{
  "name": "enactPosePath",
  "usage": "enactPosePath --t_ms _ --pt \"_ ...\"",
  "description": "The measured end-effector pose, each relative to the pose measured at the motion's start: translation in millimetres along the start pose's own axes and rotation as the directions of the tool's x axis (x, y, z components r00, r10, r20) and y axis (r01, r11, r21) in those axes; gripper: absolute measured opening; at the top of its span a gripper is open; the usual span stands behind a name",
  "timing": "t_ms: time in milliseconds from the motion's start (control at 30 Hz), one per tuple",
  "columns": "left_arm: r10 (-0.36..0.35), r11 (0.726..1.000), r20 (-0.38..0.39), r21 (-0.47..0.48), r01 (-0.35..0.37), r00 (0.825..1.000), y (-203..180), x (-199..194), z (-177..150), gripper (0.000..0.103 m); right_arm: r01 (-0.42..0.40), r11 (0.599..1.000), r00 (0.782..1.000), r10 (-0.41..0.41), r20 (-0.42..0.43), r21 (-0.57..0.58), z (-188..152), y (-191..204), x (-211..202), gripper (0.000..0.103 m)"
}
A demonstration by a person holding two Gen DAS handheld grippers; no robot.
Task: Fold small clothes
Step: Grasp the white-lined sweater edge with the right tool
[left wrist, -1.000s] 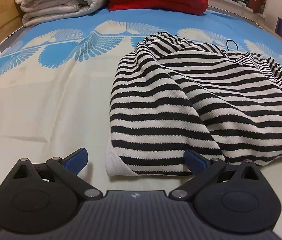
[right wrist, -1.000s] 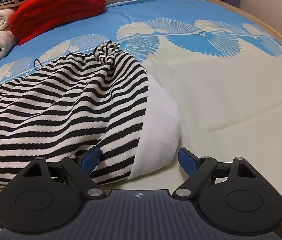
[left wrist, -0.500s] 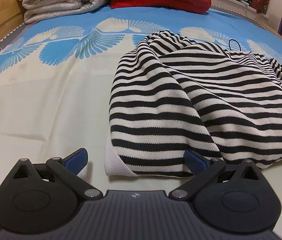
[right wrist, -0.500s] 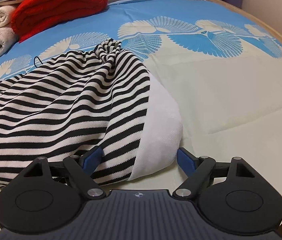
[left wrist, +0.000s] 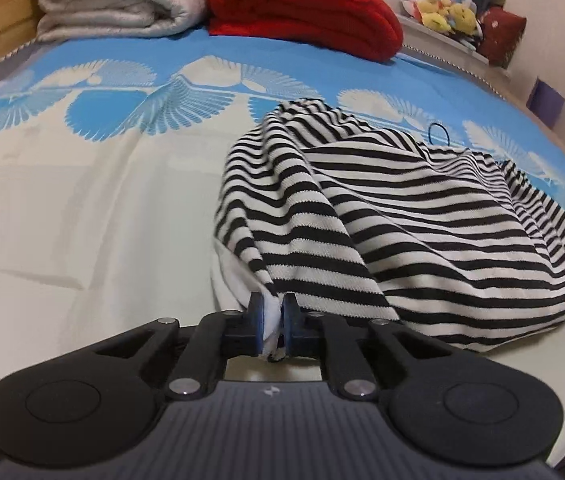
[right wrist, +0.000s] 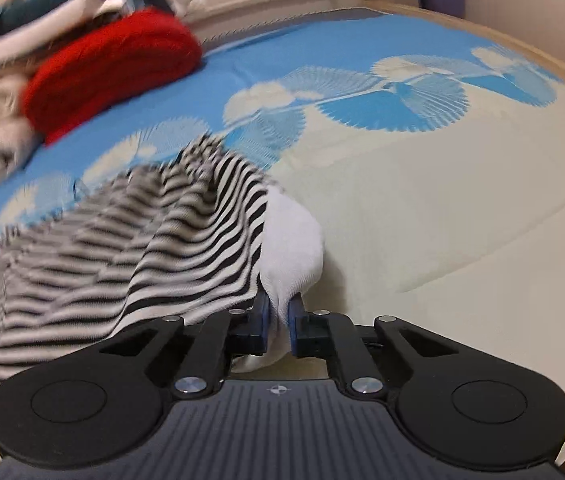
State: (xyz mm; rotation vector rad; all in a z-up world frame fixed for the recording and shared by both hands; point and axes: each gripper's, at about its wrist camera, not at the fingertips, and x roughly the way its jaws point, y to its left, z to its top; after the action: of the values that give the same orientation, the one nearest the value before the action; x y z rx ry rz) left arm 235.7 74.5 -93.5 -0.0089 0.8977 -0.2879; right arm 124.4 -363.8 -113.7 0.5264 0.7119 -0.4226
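Blue-and-cream bedding with a fan-shaped print covers the bed [left wrist: 82,208], where a striped garment [left wrist: 422,216] lies rumpled toward the near edge. At the far end sit a folded red blanket [left wrist: 306,4] and a cream blanket [left wrist: 122,0], with plush toys [left wrist: 446,12] on the sill beyond. The left gripper [left wrist: 270,316] has its jaws closed on a white-edged corner of the striped garment, pulling the cloth into a taut ridge. The right gripper [right wrist: 278,320] has its jaws clamped on the garment's white hem at the other near corner. The right wrist view is motion-blurred.
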Motion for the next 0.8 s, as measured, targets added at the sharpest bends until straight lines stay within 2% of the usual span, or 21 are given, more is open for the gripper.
enactPosePath --t_ms 33,100,167,200,233,267,333,367,400,467,600,667,800 --pt "0.019 1.0 -0.006 0.004 -0.019 1.0 4 0 -1 0.006 -0.005 1.0 1.0 0.005 0.0 0.017 1 -5 0 0.008" --pt "0.101 0.995 -0.017 0.025 -0.1 0.995 11 5 -2 0.005 -0.008 0.999 1.0 0.009 -0.028 0.047 1 -14 4 0.008" --pt "0.075 0.997 -0.04 0.003 -0.075 0.996 19 9 -3 0.005 0.013 0.998 0.996 -0.009 -0.084 0.054 -2 -18 16 0.009" --pt "0.075 0.997 -0.032 0.02 -0.074 0.997 18 8 -3 0.006 0.018 0.998 0.993 -0.012 -0.115 0.053 -4 -18 22 0.011" --pt "0.075 0.997 -0.022 0.036 -0.074 0.997 17 7 -3 0.007 0.022 0.998 0.99 -0.015 -0.138 0.05 -6 -16 25 0.02" --pt "0.076 0.996 -0.011 0.046 -0.075 0.997 15 5 -3 0.013 0.027 0.998 0.991 -0.019 -0.129 0.062 -6 -16 23 0.025" --pt "0.101 0.994 0.021 0.047 -0.102 0.995 11 -1 -4 0.039 0.034 0.993 0.997 -0.026 -0.069 0.116 -4 -21 12 0.066" --pt "0.121 0.992 0.034 0.042 -0.123 0.992 10 -4 -5 0.068 0.018 0.989 0.999 -0.013 -0.038 0.149 -3 -25 6 0.073" --pt "0.147 0.989 0.049 0.027 -0.148 0.988 8 -8 -5 0.089 -0.01 0.984 1.0 0.013 -0.019 0.178 -3 -29 2 0.079" --pt "0.181 0.983 0.08 -0.005 -0.181 0.98 5 -15 -6 0.098 -0.051 0.975 0.998 0.059 -0.028 0.216 -4 -35 1 0.079" --pt "0.177 0.984 0.104 0.004 -0.178 0.979 -7 -23 -9 0.098 -0.091 0.961 0.99 0.117 -0.085 0.26 -17 -36 2 0.079" --pt "0.185 0.982 0.109 0.02 -0.189 0.977 -13 -22 -9 0.102 -0.098 0.963 0.988 0.124 -0.089 0.251 -21 -30 2 0.079" --pt "0.187 0.981 0.112 0.031 -0.192 0.976 -19 -22 -10 0.102 -0.104 0.968 0.988 0.127 -0.087 0.229 -29 -17 -2 0.08"
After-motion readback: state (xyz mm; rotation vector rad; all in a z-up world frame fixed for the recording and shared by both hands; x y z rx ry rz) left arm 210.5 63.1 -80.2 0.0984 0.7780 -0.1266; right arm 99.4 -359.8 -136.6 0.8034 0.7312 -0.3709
